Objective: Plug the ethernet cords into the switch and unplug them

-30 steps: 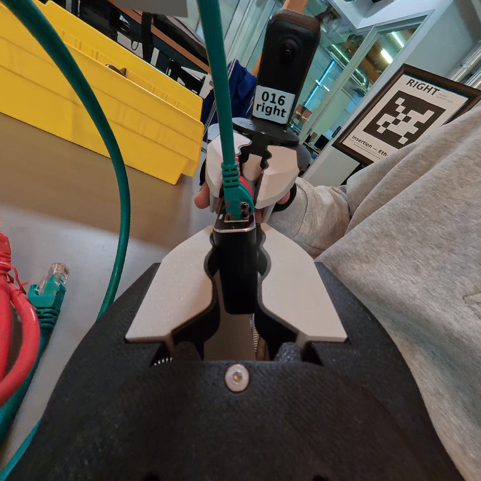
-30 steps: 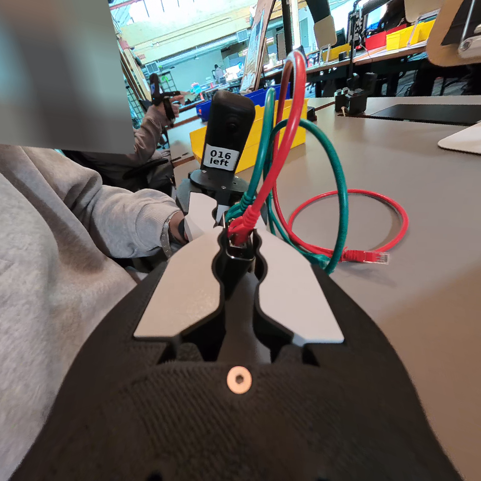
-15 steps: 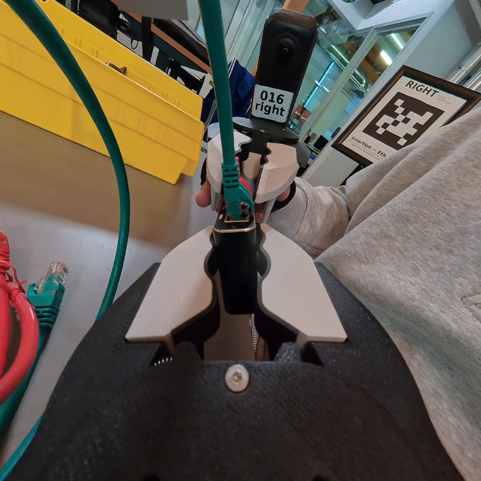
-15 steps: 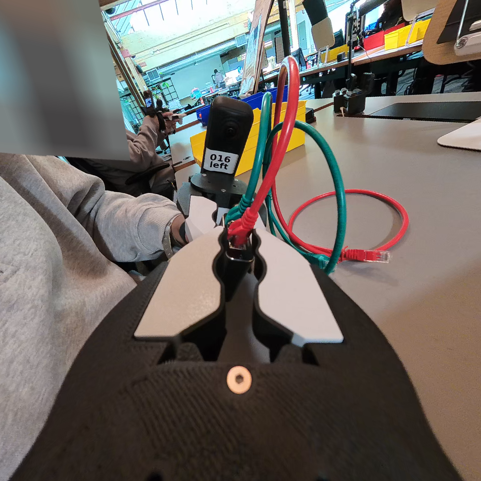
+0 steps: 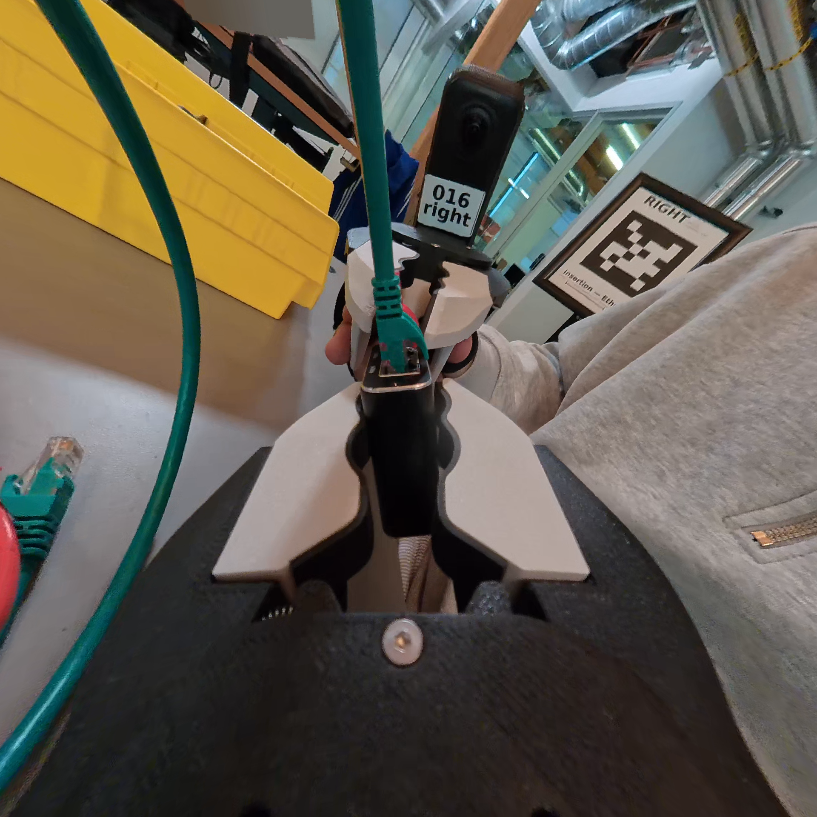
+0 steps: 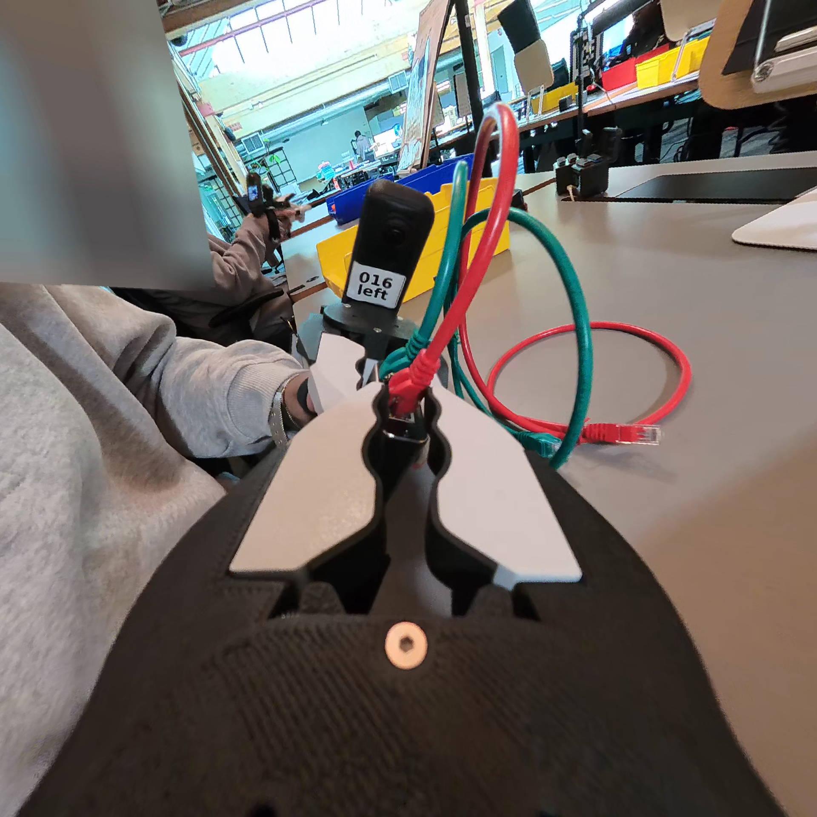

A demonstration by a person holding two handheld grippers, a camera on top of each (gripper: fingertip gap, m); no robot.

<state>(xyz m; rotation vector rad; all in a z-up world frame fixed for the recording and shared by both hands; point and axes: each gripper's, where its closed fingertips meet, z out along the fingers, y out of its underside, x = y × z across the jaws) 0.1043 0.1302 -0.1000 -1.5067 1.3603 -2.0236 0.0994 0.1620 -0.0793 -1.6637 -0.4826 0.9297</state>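
In the left wrist view, the left gripper (image 5: 400, 424) has its two pale fingers (image 5: 309, 482) clenched on the black switch (image 5: 400, 460), which stands lengthwise in the gap between them at the centre of the frame, its port end poking out past the fingertips. A green cord (image 5: 367, 146) drops from the top edge and its plug (image 5: 391, 327) sits in a port on that end; a red plug shows just behind it. Directly beyond, the right gripper (image 5: 418, 300) faces the camera, fingers closed around the far end.

In the right wrist view, the right gripper (image 6: 404, 424) is clamped near its fingertips on the switch (image 6: 400, 431), at frame centre. The red cord (image 6: 486, 247) and the green one (image 6: 574, 309) arch upward from the ports and loop down onto the grey desk (image 6: 663, 508) at right, where a loose red plug (image 6: 619, 433) and a loose green plug (image 6: 541, 442) lie. A yellow bin (image 6: 424, 269) stands behind. A grey sleeve (image 6: 199, 389) fills the left.
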